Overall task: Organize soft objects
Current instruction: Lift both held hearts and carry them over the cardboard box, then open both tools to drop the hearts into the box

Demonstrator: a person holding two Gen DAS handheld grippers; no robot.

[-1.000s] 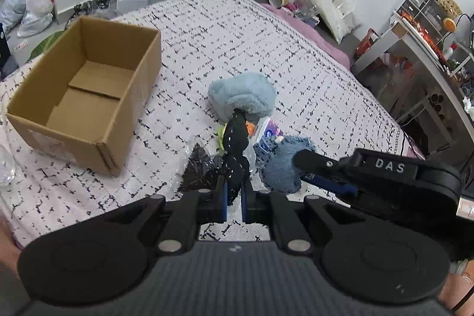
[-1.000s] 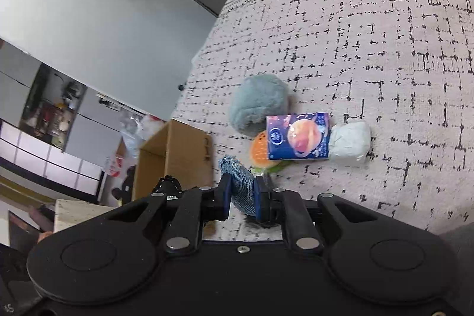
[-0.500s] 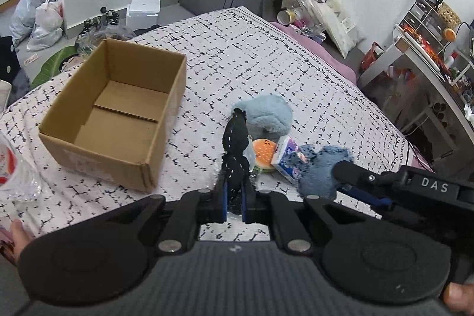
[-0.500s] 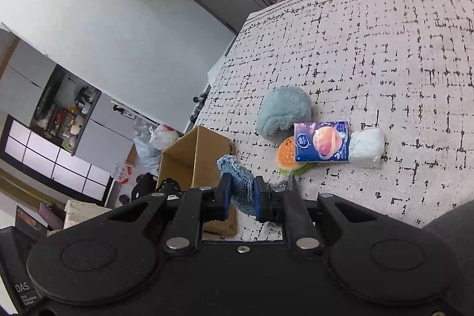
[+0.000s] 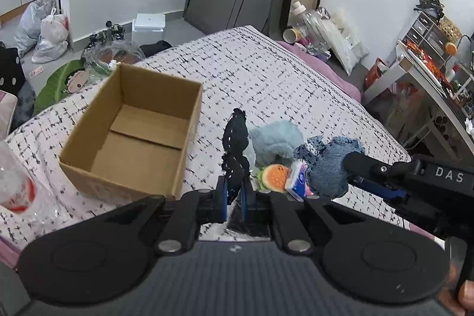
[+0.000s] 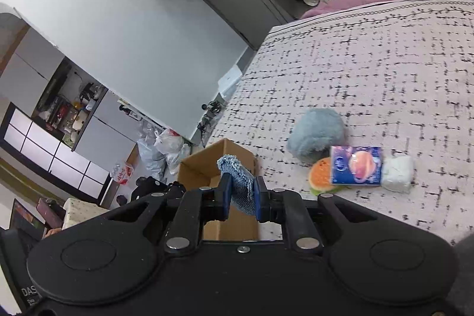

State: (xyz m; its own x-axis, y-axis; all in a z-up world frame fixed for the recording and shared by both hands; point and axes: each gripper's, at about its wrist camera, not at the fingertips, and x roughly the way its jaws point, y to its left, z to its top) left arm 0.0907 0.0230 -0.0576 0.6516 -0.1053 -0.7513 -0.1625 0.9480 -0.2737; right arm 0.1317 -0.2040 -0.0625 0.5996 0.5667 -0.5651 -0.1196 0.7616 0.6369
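My left gripper (image 5: 233,197) is matte black: 2 round housings, a ribbed grey panel between them, 2 silver screw heads on angled arms, and blue pads lining its fingers (image 5: 224,199). My right gripper (image 6: 241,194) has the same build, with a small centre screw and white "DAS" lettering on its side.

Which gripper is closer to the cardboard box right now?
Left. The left gripper hangs beside the cardboard box; the right gripper hangs beyond it, farther off.
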